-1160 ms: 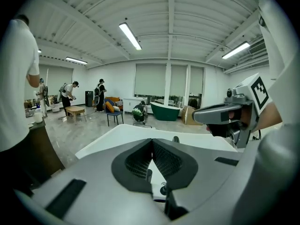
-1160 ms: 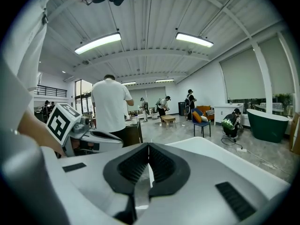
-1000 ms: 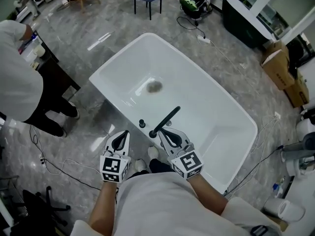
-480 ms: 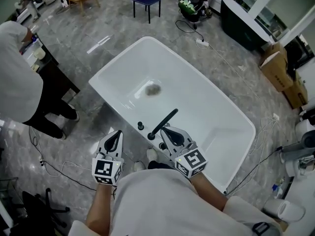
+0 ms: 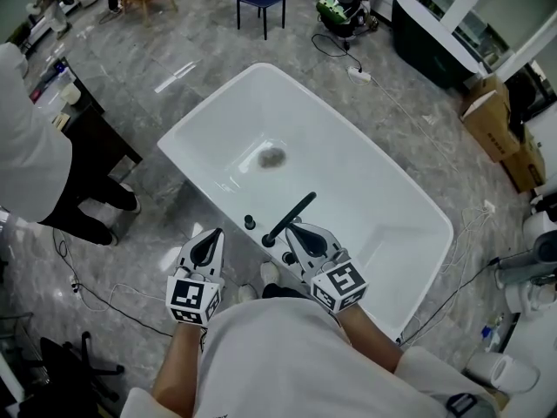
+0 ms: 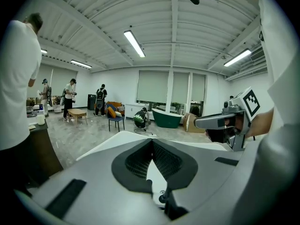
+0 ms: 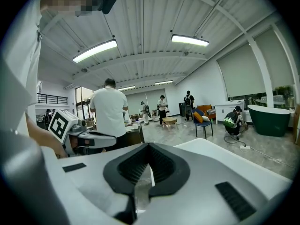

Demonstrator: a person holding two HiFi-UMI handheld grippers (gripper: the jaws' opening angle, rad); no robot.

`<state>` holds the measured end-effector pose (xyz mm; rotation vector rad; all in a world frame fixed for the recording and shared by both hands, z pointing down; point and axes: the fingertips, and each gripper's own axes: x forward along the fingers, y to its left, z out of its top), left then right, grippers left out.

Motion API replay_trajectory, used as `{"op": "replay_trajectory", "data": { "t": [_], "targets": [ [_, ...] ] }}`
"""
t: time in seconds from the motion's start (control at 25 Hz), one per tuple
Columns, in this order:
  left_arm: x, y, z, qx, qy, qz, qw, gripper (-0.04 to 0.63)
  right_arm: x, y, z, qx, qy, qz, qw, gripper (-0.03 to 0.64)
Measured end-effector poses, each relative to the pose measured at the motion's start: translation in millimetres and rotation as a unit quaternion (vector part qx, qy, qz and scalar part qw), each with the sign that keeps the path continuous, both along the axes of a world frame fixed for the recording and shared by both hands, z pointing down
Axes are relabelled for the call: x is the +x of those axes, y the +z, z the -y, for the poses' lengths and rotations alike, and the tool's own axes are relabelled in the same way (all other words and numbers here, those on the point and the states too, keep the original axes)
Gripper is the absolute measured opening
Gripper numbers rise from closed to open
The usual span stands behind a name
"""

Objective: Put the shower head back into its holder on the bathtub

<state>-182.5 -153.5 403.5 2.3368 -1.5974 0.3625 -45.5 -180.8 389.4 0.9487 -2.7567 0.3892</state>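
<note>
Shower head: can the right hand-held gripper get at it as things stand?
Probably yes. The shower head lies at the bathtub rim just ahead of the right hand-held gripper with nothing between them. Its jaws are shut, so they would have to open first.

A slim black shower head [image 5: 291,217] is seen at the lower centre of the frame. It is slanted toward the upper right over the basin, with its lower end seated at the holder [image 5: 268,240] on the near rim of the white, diagonally set bathtub [image 5: 207,103].
</note>
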Motion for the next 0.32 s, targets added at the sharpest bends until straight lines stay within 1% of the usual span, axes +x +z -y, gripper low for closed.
{"op": "replay_trajectory", "data": {
  "t": [0.12, 0.32],
  "targets": [
    [-1.8, 1.7, 1.0, -0.001, 0.000, 0.006, 1.0000, 0.012, 0.9, 1.2, 1.2, -0.001, 0.002, -0.001, 1.000, 0.017],
    [4.3, 8.9, 0.9, -0.008, 0.005, 0.005, 0.9999, 0.012, 5.0, 3.5, 3.8, -0.001, 0.002, -0.004, 1.000, 0.017]
  ]
}}
